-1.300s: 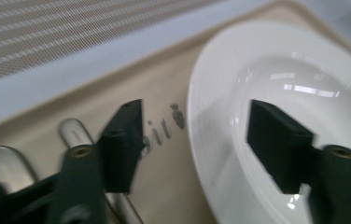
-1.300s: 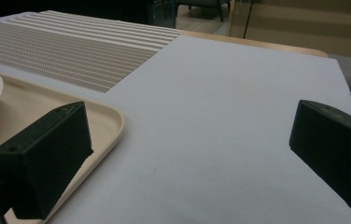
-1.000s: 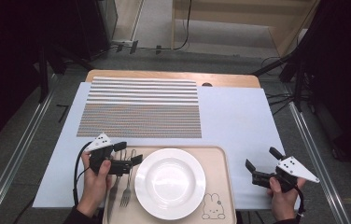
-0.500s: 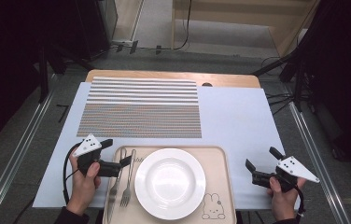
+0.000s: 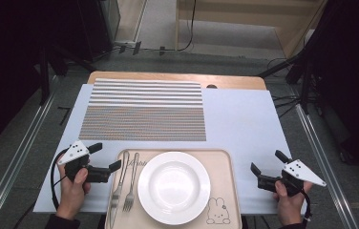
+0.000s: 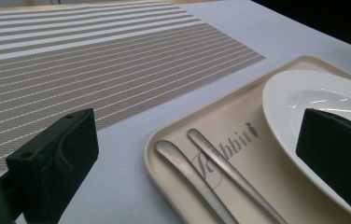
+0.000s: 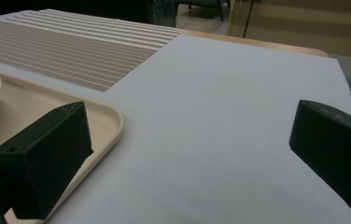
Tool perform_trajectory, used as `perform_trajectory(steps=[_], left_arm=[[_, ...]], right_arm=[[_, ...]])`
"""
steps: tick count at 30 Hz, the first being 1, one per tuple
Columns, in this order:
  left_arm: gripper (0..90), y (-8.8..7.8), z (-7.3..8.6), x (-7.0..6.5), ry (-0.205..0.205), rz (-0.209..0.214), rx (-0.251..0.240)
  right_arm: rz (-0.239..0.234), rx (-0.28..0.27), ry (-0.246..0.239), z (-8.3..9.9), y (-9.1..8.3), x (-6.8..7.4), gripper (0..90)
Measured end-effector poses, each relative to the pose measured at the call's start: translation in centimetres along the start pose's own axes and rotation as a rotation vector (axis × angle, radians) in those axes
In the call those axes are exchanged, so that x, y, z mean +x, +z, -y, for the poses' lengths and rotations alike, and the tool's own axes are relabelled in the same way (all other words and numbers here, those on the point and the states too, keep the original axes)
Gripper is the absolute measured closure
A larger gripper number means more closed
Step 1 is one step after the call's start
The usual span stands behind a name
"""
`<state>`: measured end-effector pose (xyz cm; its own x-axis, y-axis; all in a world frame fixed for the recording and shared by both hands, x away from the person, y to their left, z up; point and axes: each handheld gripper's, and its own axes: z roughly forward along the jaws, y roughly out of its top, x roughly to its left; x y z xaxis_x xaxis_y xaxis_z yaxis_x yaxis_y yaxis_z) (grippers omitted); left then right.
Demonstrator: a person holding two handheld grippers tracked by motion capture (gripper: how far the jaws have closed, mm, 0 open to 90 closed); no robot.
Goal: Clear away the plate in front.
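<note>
A beige tray [image 5: 225,162] at the table's near edge holds a white plate [image 5: 174,187], with a knife [image 5: 119,183] and a fork [image 5: 131,183] lying side by side left of it. My left gripper [image 5: 105,156] rests on the white cloth just left of the tray and points at the cutlery handles. Its jaws have just been opening and nothing is between them. In the left gripper view the knife handle [image 6: 187,177] and fork handle [image 6: 229,170] lie between the wide black jaws, untouched, with the plate [image 6: 304,102] behind. My right gripper [image 5: 268,161] stands open right of the tray, empty.
A striped brown and white placemat [image 5: 144,109] lies on the white cloth [image 5: 244,119] beyond the tray. A rabbit drawing [image 5: 214,210] marks the tray's near right corner. In the right gripper view the tray corner [image 7: 110,116] sits at the left.
The left gripper has drawn back leftward, from over the tray's left rim by the cutlery handles onto the cloth beside the tray. The right hand has kept still.
</note>
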<state>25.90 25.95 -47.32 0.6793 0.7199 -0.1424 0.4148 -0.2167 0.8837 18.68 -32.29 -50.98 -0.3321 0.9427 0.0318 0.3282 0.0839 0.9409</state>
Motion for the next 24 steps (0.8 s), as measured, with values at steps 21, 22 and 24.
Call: perform_trajectory(steps=[21,22,24], left_arm=[[0.0,-2.7,2.2,2.8,-0.005,-0.076,0.015],[0.0,-2.8,2.3,3.0,-0.005,-0.084,0.017],[0.0,-3.1,2.5,3.4,-0.011,-0.093,0.024]], right_arm=[[0.006,0.003,-0.002,0.1,0.0,-0.2,0.0],[0.007,0.003,0.0,0.1,0.0,-0.2,0.0],[0.011,0.003,0.005,0.1,-0.1,-0.2,0.0]])
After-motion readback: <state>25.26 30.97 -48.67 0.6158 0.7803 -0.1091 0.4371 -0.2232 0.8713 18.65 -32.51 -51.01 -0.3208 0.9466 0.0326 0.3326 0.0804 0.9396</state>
